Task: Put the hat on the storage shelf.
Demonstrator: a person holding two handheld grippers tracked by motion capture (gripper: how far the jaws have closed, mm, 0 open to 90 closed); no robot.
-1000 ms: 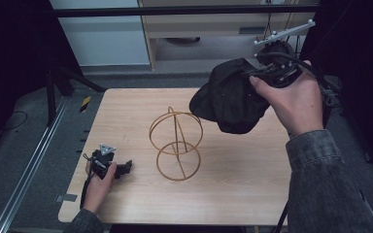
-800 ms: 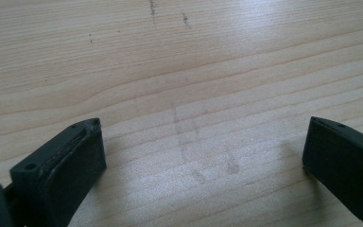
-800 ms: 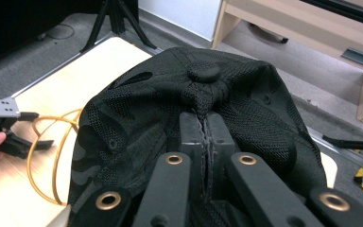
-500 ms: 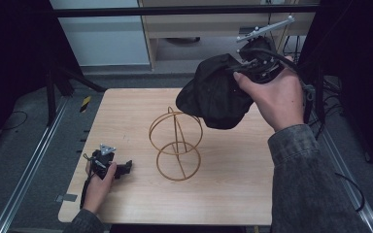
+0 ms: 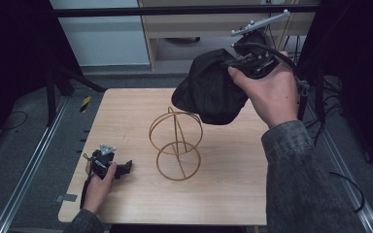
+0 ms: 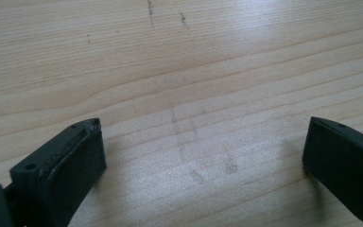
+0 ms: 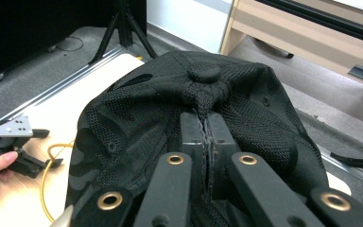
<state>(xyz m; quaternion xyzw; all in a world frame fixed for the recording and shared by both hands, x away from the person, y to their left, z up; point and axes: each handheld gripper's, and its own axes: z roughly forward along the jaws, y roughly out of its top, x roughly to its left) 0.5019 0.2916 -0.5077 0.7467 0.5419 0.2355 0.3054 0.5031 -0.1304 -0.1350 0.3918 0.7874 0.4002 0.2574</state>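
A black mesh cap (image 5: 212,90) hangs in the air over the table's far right part, just above and right of a gold wire stand (image 5: 176,141) made of rings. My right gripper (image 5: 246,63) is shut on the cap's crown fabric; in the right gripper view the jaws pinch the cap (image 7: 203,109) just below its top button, with the right gripper (image 7: 206,130) closed tight. My left gripper (image 5: 125,167) rests on the wooden table (image 5: 223,194) at the near left, held by a hand. In the left gripper view the left gripper (image 6: 203,146) stands open over bare wood.
The table's left edge borders a metal rail (image 5: 29,165) on the grey floor. A wooden cabinet (image 5: 209,24) stands beyond the far edge. Dark curtains and cables flank the right side. A tripod leg (image 7: 123,28) stands on the floor at the far left.
My right gripper has carried the cap leftward and a little lower, closer to the wire stand's top. The left gripper has stayed where it was.
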